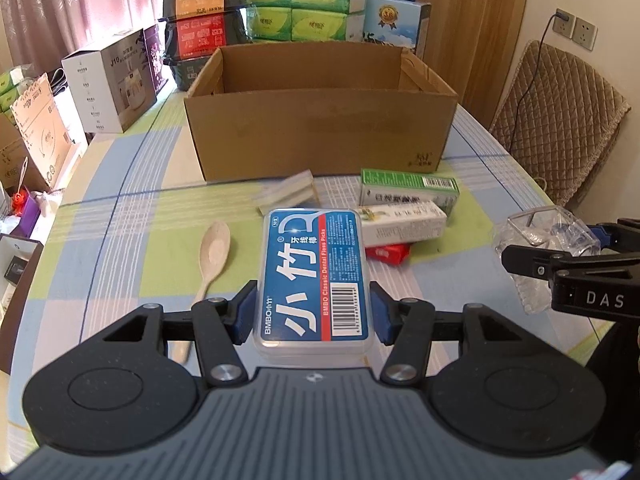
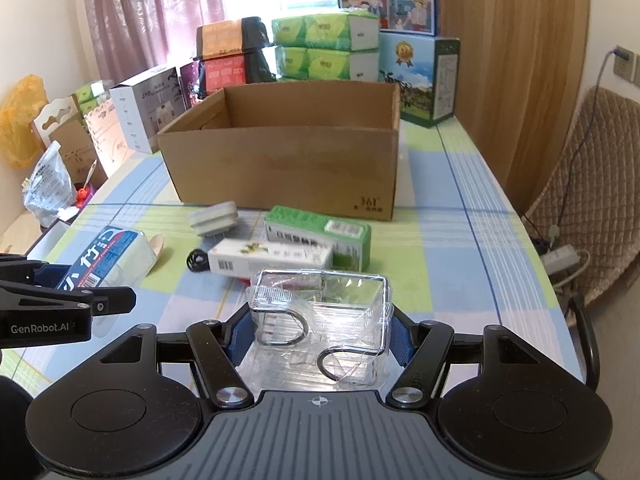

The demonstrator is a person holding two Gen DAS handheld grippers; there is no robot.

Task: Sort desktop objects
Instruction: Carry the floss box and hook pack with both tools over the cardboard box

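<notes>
You had both claws loaded at once. Your left claw was clamped across the short sides of the floss pick box, label up and level, lifted clear of the surface; gripping it near its rear end left most of its length projecting forward, presumably to lead into the cardboard box. Your right claw was closed on the clear plastic case, squeezing its thin side walls, which looked liable to flex. The open carton stood directly ahead, well apart from both loads, evidently the destination. Still on the surface in front of it lay the wooden spoon, the green carton, the white carton and a small red packet.
</notes>
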